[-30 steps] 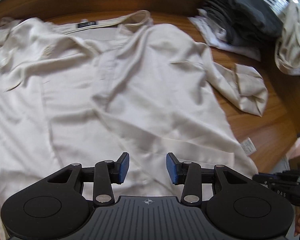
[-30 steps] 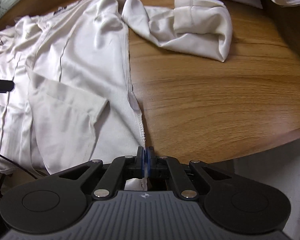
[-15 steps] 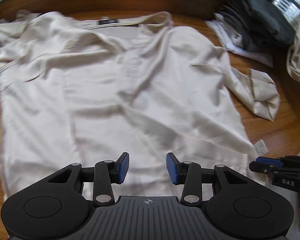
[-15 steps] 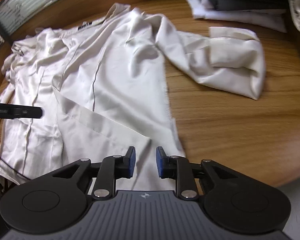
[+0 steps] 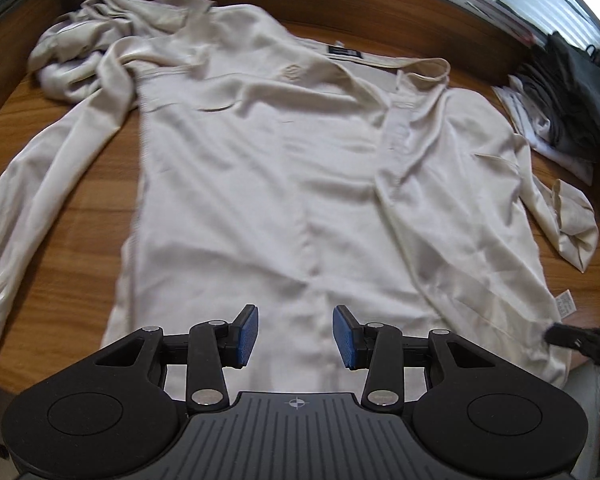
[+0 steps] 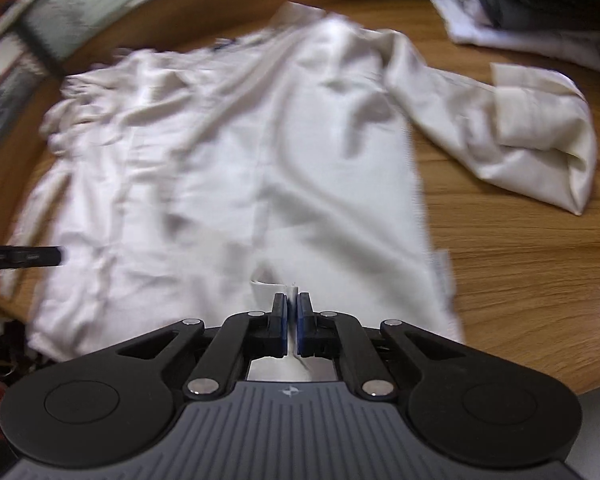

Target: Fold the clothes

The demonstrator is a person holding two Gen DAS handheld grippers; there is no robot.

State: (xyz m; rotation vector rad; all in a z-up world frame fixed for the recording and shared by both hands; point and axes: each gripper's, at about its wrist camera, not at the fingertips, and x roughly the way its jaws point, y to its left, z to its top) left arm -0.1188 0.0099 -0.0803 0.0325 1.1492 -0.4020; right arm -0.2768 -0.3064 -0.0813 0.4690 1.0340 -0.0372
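The right gripper (image 6: 292,312) has its jaws pressed nearly together, pinching a small fold of the cream shirt's (image 5: 300,168) bottom hem between the blue pads. The left gripper (image 5: 294,338) has its jaws spread about halfway, with nothing between them; it hangs above the shirt's lower middle, not touching the cloth.

The shirt lies spread flat on the wooden table (image 5: 60,248), its hem at the near table edge just under both grippers. Its long axis runs away from the grippers, collar (image 5: 424,70) at the far end. One sleeve trails along the table to the left of the body; the other is bunched to the right of it. Beyond that bunched sleeve, a pile of dark and white clothes (image 5: 560,96) sits at the table's far right.
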